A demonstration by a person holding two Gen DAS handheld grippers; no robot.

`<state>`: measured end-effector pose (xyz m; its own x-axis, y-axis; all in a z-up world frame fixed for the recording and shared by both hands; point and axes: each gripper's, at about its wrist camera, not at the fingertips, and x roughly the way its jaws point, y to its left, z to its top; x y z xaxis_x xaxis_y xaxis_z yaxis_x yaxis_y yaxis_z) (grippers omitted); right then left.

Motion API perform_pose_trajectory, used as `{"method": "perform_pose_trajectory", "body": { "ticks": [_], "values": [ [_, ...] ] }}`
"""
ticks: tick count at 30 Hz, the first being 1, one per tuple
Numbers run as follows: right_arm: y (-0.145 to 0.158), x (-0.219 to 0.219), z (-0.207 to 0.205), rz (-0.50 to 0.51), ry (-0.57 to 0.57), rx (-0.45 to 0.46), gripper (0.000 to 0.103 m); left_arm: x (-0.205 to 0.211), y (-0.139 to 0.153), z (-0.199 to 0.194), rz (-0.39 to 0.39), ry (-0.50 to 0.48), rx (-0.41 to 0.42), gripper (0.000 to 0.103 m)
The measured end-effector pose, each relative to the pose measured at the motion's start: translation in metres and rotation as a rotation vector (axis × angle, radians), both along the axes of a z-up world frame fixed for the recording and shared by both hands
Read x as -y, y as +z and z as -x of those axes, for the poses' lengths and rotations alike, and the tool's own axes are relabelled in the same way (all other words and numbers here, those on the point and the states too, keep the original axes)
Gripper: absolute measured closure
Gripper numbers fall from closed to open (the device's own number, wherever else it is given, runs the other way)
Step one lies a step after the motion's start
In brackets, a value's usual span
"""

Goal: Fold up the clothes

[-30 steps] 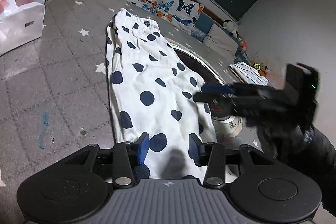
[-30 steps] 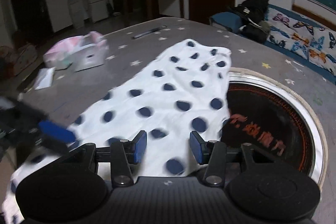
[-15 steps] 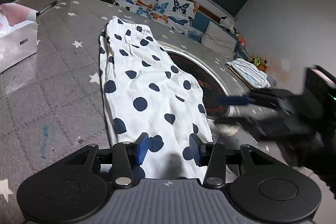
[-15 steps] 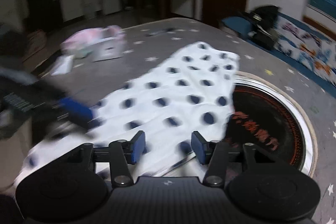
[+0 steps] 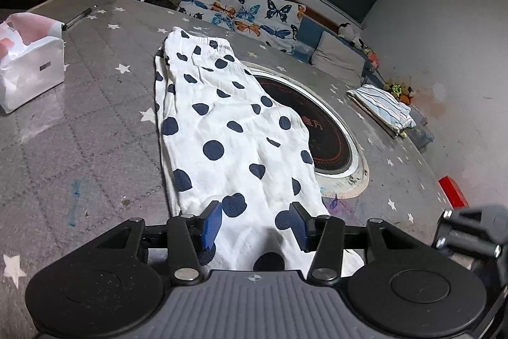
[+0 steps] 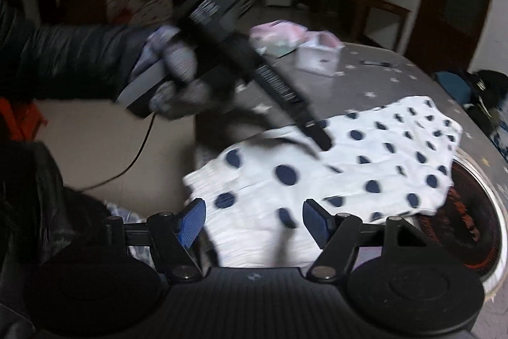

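White trousers with dark blue dots (image 5: 228, 129) lie flat and lengthwise on the grey starred table (image 5: 95, 123), waistband at the far end. My left gripper (image 5: 255, 224) is open, low over the near leg end, with cloth between and below its blue pads. My right gripper (image 6: 254, 223) is open over the same near end of the trousers (image 6: 349, 173), seen from the side. The left gripper's body shows blurred above the cloth in the right wrist view (image 6: 254, 69).
A round black hotplate (image 5: 320, 129) is set in the table, partly under the trousers. A white tissue pack (image 5: 28, 69) and a pen (image 5: 77, 18) lie at the far left. A folded striped cloth (image 5: 381, 110) and a red block (image 5: 452, 191) lie at the right.
The right gripper has swung back from over the trousers' middle to their near end. The left gripper stays at the near end, tilted slightly up.
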<state>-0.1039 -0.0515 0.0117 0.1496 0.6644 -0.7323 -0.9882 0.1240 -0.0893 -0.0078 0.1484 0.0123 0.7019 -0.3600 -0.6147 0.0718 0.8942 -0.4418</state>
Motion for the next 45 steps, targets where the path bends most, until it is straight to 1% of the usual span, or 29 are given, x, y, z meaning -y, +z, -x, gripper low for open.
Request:
{"method": "perform_pose_trajectory", "body": {
  "ticks": [5, 10, 13, 17, 20, 23, 24, 28, 30, 33, 37, 40, 42, 44, 45],
  "values": [
    [-0.020, -0.014, 0.010, 0.049, 0.047, 0.038, 0.034, -0.001, 0.004, 0.009, -0.003, 0.000, 0.018, 0.048],
    [-0.025, -0.018, 0.013, 0.068, 0.027, 0.069, 0.034, -0.004, 0.005, 0.017, -0.001, 0.000, 0.023, 0.047],
    [-0.025, -0.017, 0.008, 0.062, 0.022, 0.011, 0.034, -0.003, 0.002, 0.020, 0.008, -0.006, 0.014, 0.047],
    [-0.017, -0.012, -0.005, 0.052, -0.001, -0.031, 0.034, -0.003, -0.004, 0.016, 0.020, -0.004, 0.001, 0.047],
    [-0.006, -0.008, -0.021, 0.021, -0.034, -0.069, 0.033, -0.006, -0.009, 0.011, 0.033, 0.001, -0.007, 0.047],
    [0.006, -0.004, -0.042, -0.028, -0.066, -0.127, 0.033, -0.008, -0.011, 0.007, 0.041, -0.001, -0.013, 0.047],
    [0.008, -0.001, -0.050, -0.049, -0.059, -0.169, 0.033, -0.008, -0.012, 0.006, 0.042, -0.003, -0.015, 0.047],
    [0.010, 0.000, -0.062, -0.055, -0.094, -0.202, 0.033, -0.010, -0.013, 0.006, 0.045, -0.010, -0.018, 0.047],
    [0.006, -0.001, -0.062, -0.042, -0.099, -0.196, 0.033, -0.007, -0.011, 0.007, 0.032, -0.014, -0.015, 0.047],
    [-0.001, -0.003, -0.051, -0.027, -0.079, -0.174, 0.033, -0.003, -0.007, 0.009, 0.010, -0.019, -0.008, 0.047],
    [-0.006, -0.006, -0.029, -0.007, -0.004, -0.122, 0.033, 0.000, -0.003, 0.016, 0.000, -0.025, 0.004, 0.047],
    [-0.016, -0.012, -0.012, 0.022, 0.048, -0.070, 0.033, 0.000, 0.001, 0.022, -0.003, -0.021, 0.009, 0.047],
    [-0.024, -0.017, -0.004, 0.042, 0.058, -0.013, 0.034, 0.001, 0.004, 0.028, -0.005, -0.025, 0.017, 0.047],
    [-0.032, -0.022, 0.004, 0.057, 0.059, 0.055, 0.038, 0.004, 0.008, 0.038, -0.010, -0.039, 0.028, 0.047],
    [-0.033, -0.023, 0.005, 0.057, 0.055, 0.071, 0.041, 0.005, 0.010, 0.044, -0.014, -0.048, 0.034, 0.046]
  ]
}}
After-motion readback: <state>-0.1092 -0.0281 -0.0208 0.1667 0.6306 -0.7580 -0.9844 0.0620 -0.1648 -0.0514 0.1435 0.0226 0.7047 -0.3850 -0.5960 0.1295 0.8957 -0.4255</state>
